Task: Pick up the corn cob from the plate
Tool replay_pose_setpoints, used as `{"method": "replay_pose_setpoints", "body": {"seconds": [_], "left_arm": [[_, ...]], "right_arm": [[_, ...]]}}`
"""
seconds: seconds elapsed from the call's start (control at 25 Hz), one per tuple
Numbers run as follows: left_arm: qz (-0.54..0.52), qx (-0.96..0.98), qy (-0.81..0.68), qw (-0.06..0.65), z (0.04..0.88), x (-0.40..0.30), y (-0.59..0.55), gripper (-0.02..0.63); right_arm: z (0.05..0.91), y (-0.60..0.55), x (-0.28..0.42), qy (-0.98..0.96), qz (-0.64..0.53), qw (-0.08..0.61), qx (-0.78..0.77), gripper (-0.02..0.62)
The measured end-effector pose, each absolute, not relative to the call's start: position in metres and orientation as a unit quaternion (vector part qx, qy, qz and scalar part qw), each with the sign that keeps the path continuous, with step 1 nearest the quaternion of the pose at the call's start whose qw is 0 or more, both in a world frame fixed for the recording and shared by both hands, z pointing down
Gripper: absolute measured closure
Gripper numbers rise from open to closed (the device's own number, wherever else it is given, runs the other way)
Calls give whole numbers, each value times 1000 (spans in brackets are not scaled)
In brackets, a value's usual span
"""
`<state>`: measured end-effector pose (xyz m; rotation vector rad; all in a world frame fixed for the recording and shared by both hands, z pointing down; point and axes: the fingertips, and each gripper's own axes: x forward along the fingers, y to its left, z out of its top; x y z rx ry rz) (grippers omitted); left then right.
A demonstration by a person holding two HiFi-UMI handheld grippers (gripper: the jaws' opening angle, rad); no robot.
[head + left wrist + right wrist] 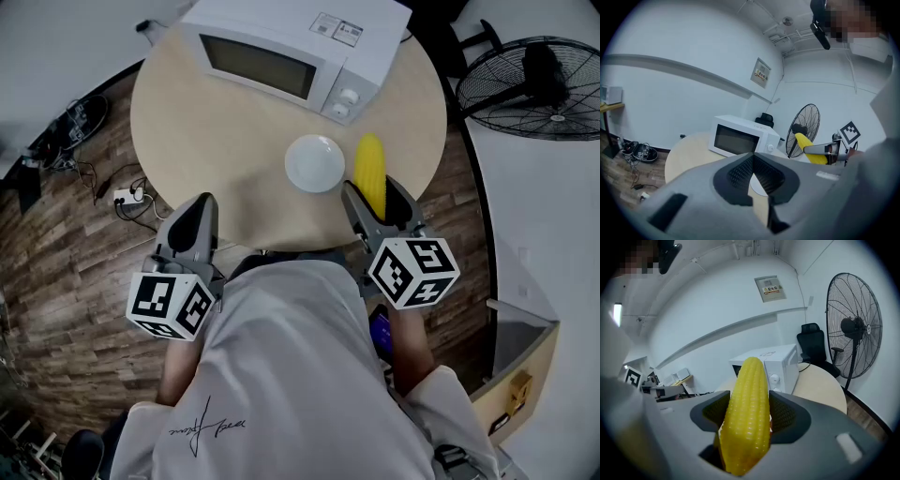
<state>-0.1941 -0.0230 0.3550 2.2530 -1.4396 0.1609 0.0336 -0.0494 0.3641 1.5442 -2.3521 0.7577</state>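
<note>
While both are hovering at the near edge of the round tabletop (216, 141), left claw (201, 202): its jaws are pressing together at the tips, with nothing between them.
Plate (315, 162): it is sitting bare on the tabletop, in front of the microwave (291, 56).
Corn cob (369, 171): it is being held clear of the tabletop, just right of the plate, its tip pointing away from the person.
Right claw (375, 192): it is pinching the corn cob, one pad pressing on each side.
Head view alone: it is showing the whole plate and both claws together.
Left gripper view alone: it is showing the corn cob side-on, raised against the fan (804, 126).
Right gripper view alone: it is showing the ribbed pads biting on the kernels.
Counts: two claws, one plate, one corn cob, one microwave, one fan.
</note>
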Motion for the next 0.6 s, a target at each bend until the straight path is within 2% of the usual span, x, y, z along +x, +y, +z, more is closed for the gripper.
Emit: {"method": "replay_pose_setpoints", "body": {"seconds": [0.6], "left_arm": [[67,828,-501,243,362,-183,-10,615]], "right_arm": [[365,-34,35,-813,295,96,493,322]]}}
